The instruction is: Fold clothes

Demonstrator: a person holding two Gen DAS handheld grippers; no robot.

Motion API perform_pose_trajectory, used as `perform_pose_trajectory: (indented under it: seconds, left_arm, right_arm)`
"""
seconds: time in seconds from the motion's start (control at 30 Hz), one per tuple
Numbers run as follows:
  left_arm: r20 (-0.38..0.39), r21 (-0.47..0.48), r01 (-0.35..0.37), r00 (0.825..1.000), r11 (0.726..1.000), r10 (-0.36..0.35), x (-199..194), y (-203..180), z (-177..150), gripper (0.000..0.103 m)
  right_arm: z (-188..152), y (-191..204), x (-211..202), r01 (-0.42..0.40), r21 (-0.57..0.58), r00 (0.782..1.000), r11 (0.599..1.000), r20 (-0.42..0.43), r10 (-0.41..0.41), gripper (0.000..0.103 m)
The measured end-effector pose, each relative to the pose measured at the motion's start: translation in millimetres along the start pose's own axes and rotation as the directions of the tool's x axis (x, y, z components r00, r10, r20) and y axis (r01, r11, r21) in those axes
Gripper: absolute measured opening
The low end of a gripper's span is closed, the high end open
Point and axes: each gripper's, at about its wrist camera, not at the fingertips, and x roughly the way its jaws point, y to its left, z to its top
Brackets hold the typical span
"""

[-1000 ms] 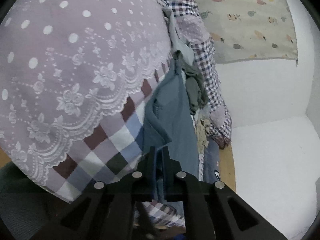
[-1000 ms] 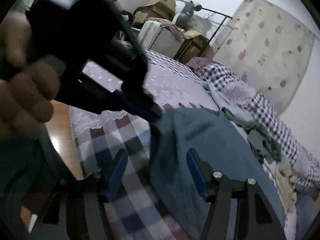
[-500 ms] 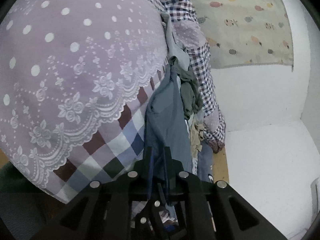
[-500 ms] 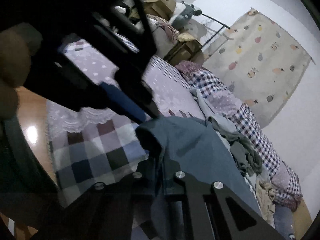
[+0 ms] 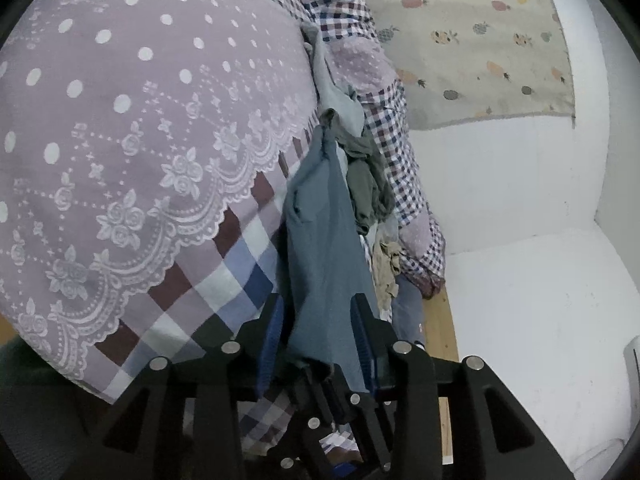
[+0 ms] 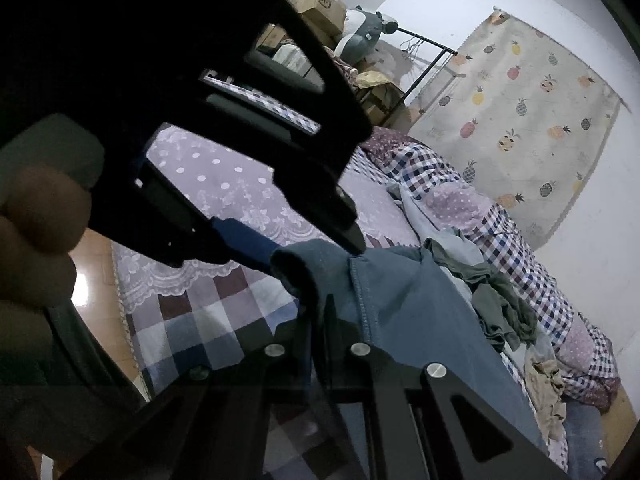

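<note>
1. The left gripper (image 5: 318, 312) stood with its blue-padded fingers apart, the blue-grey garment (image 5: 324, 248) hanging loose between them.
2. The right gripper (image 6: 316, 320) was closed on that garment's near edge, just beside the left gripper's tip.
3. The garment trailed away over the checked bedspread (image 5: 224, 280), toward a heap of clothes (image 6: 500, 304) on the far right of the bed.
4. A lilac lace-edged cover (image 5: 140, 120) lay to the left.
</note>
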Motion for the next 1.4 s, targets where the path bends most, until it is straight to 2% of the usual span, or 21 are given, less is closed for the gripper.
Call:
perform_pose_trajectory:
  seconds: [0.03,0.1,0.17,0.23,0.3,0.33,0.37,0.43,0.53,0.83,0.9,0.97,1.0,1.07,1.23,1.3,1.37,1.4]
  left_arm:
    - [0.000,-0.004,0.001,1.000,1.000,-0.001,-1,1,0,0.033]
    - [0.001,-0.013,0.003,1.000,1.000,-0.003,-3,3,0,0.014]
    - [0.008,-0.012,-0.004,1.000,1.000,0.004,-6,4,1,0.005]
    - [0.002,-0.007,-0.008,1.000,1.000,0.008,-5,2,1,0.003]
    - [-0.003,0.001,-0.011,1.000,1.000,0.011,-4,1,0,0.003]
    - [-0.003,0.004,-0.010,1.000,1.000,0.010,-4,0,0,0.003]
    - [0.002,0.001,-0.005,1.000,1.000,0.005,-6,0,0,0.002]
    - [0.004,-0.007,0.010,1.000,1.000,-0.010,-7,2,0,0.002]
    - [0.007,-0.007,0.021,1.000,1.000,-0.021,-8,2,1,0.002]
    - [0.004,-0.012,0.074,0.997,0.997,-0.074,-9,-1,4,0.002]
    - [0.002,-0.007,0.080,0.997,0.997,-0.080,-9,-2,5,0.002]
    - [0.003,-0.009,0.083,0.997,0.997,-0.082,-11,-2,6,0.002]
    - [0.009,-0.014,0.082,0.997,0.997,-0.082,-12,0,8,0.002]
    - [0.021,-0.027,0.081,0.997,0.996,-0.081,-16,3,11,0.002]
    - [0.036,-0.056,0.053,0.998,0.997,-0.051,-21,8,21,0.004]
    - [0.038,-0.054,0.054,0.998,0.997,-0.052,-22,8,28,0.020]
    - [0.032,-0.042,0.064,0.998,0.997,-0.063,-22,5,38,0.050]
    - [0.013,-0.021,0.073,0.997,0.997,-0.073,-16,0,44,0.059]
  right_arm:
    - [1,0,-1,0.000,0.002,1.000,1.000,0.000,0.000,0.003]
    - [2,0,-2,0.001,0.005,1.000,1.000,0.001,-0.001,0.004]
    - [0,4,-1,0.008,-0.005,1.000,1.000,-0.003,-0.008,0.005]
    - [-2,8,-1,0.028,-0.016,1.000,0.999,-0.005,-0.028,0.008]
    - [-3,11,-1,0.049,-0.026,0.999,0.998,-0.008,-0.049,0.025]
    - [-4,12,-1,0.062,-0.029,0.998,0.998,-0.007,-0.062,0.042]
    - [-4,13,0,0.074,-0.030,0.997,0.997,-0.007,-0.074,0.052]
    - [-5,13,1,0.101,-0.029,0.995,0.994,-0.007,-0.102,0.056]
    - [-6,9,9,0.132,-0.020,0.991,0.991,-0.035,-0.132,0.057]
    - [4,-11,37,0.170,-0.004,0.981,0.985,-0.094,-0.170,0.055]
    - [8,-12,43,0.172,-0.004,0.980,0.985,-0.103,-0.172,0.049]
    - [12,-15,51,0.173,-0.006,0.978,0.985,-0.114,-0.172,0.028]
    - [14,-16,54,0.173,-0.009,0.978,0.985,-0.119,-0.173,0.023]
    - [15,-16,61,0.167,-0.014,0.977,0.986,-0.133,-0.168,0.005]
    - [15,-22,63,0.093,0.037,0.983,0.995,-0.161,-0.086,0.002]
    - [17,-27,55,0.073,0.055,0.987,0.996,-0.147,-0.065,0.002]
    - [20,-34,47,0.062,0.074,0.990,0.995,-0.133,-0.052,0.002]
    - [22,-38,42,0.061,0.087,0.991,0.994,-0.126,-0.050,0.002]
